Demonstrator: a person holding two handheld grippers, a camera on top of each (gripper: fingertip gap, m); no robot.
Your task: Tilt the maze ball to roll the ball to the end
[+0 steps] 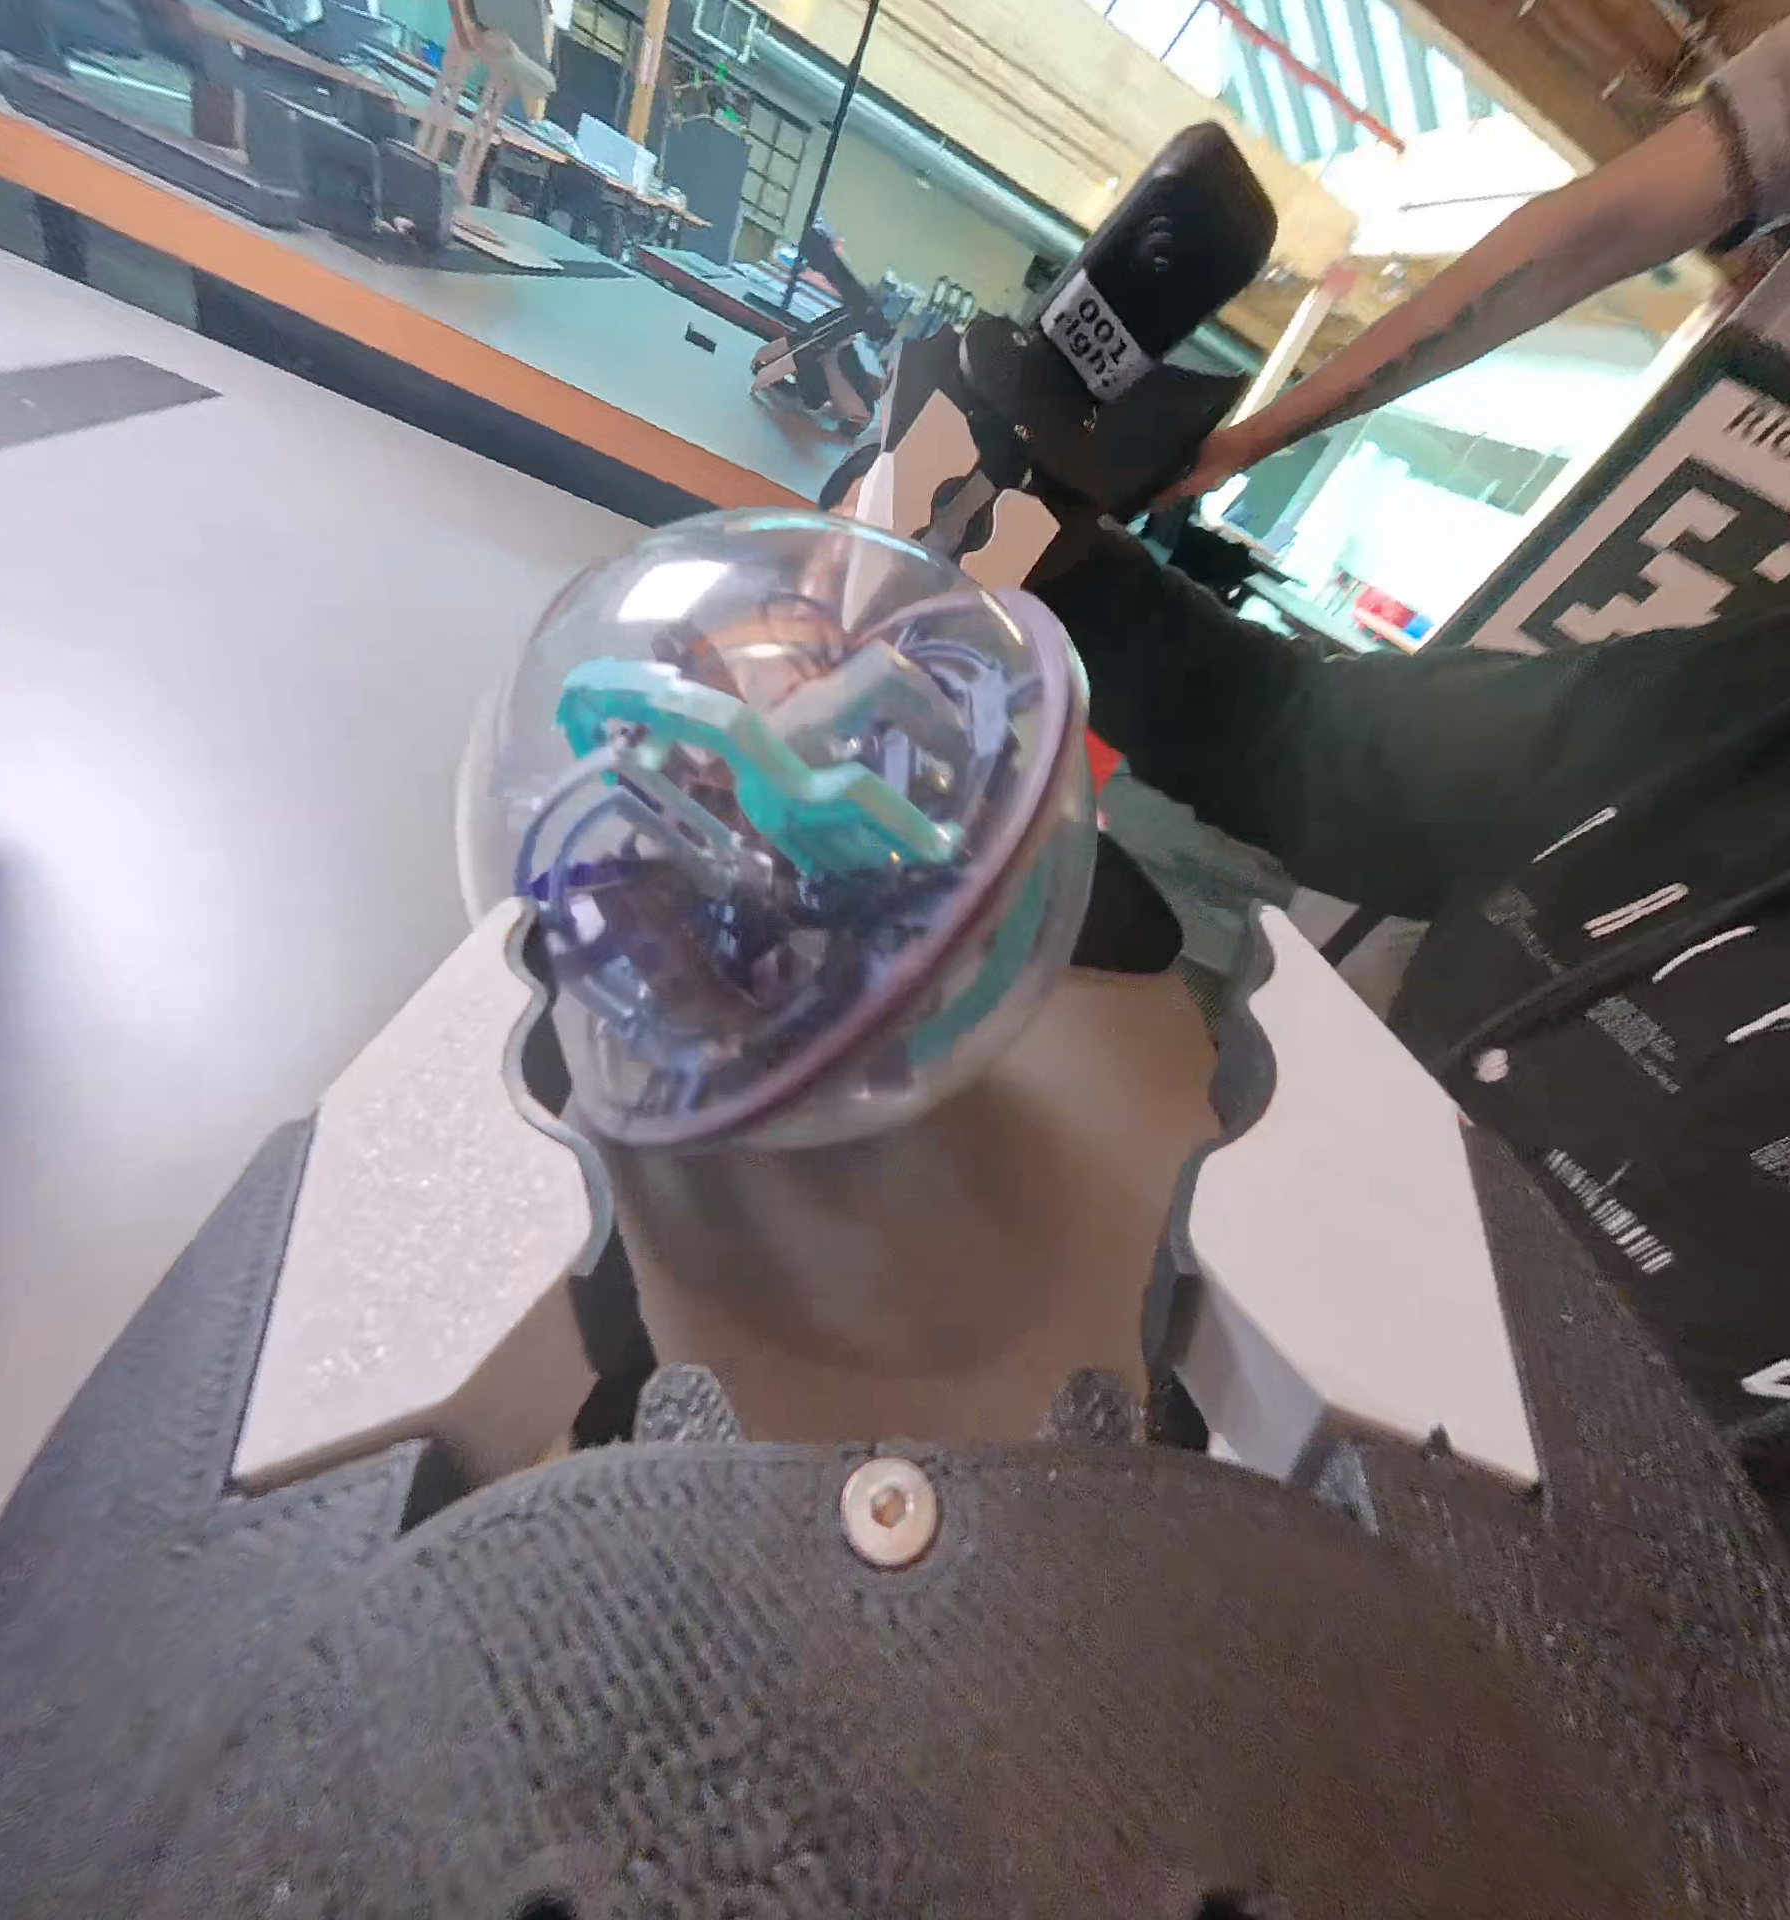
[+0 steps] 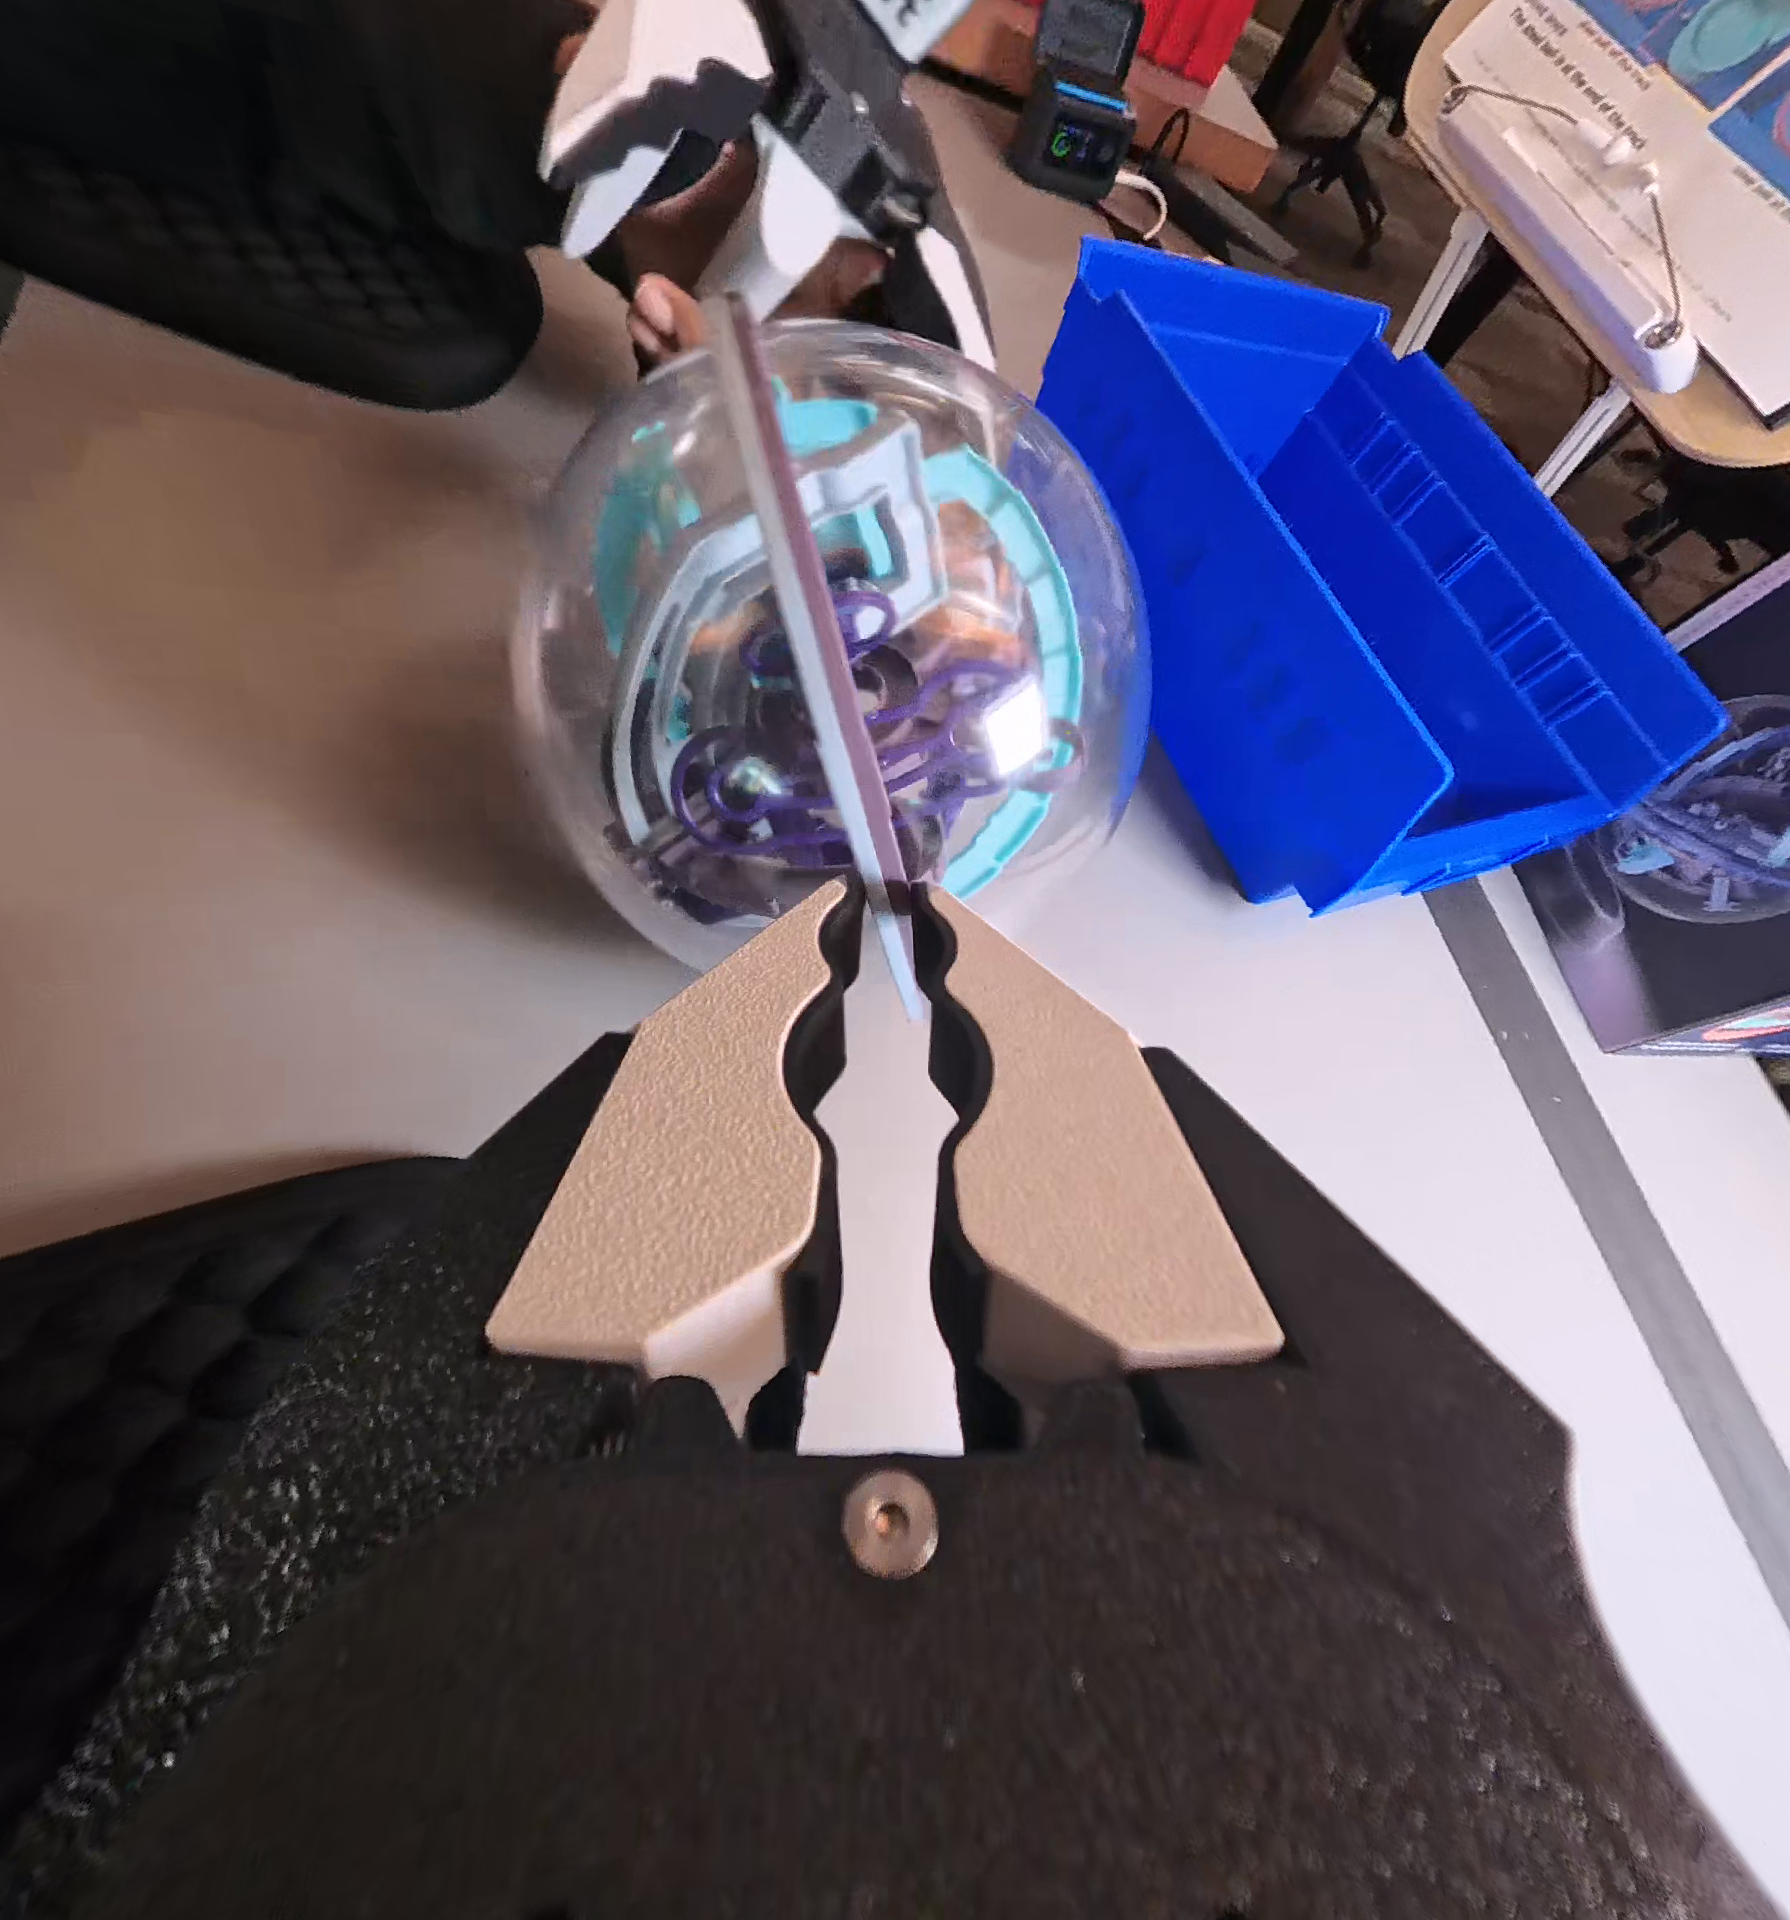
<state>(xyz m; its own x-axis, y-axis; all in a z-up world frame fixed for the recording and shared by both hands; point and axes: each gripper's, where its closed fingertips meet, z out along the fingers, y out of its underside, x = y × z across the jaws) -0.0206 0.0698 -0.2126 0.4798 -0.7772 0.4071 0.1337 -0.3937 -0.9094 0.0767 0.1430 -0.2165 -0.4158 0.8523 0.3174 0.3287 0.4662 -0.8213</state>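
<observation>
Pinching the thin equator rim [image 2: 875,914] of the maze ball [image 2: 829,623] w/ the right gripper [image 2: 886,904], pads pressing both faces, prob. for fine tilt control w/o covering the clear shell. Cradling the sphere's far side w/ the left gripper [image 1: 870,997], jaws spread wide, left finger [image 1: 434,1039] touching the shell, right finger apart, so seemingly steadying, not clamping. Holding it just above the white table [image 2: 1234,1143], small steel ball [image 2: 751,777] sitting in the purple track; counting 1 maze ball, 1 steel ball, 2 grippers, 1 blue bin [image 2: 1338,623] nearby.
</observation>
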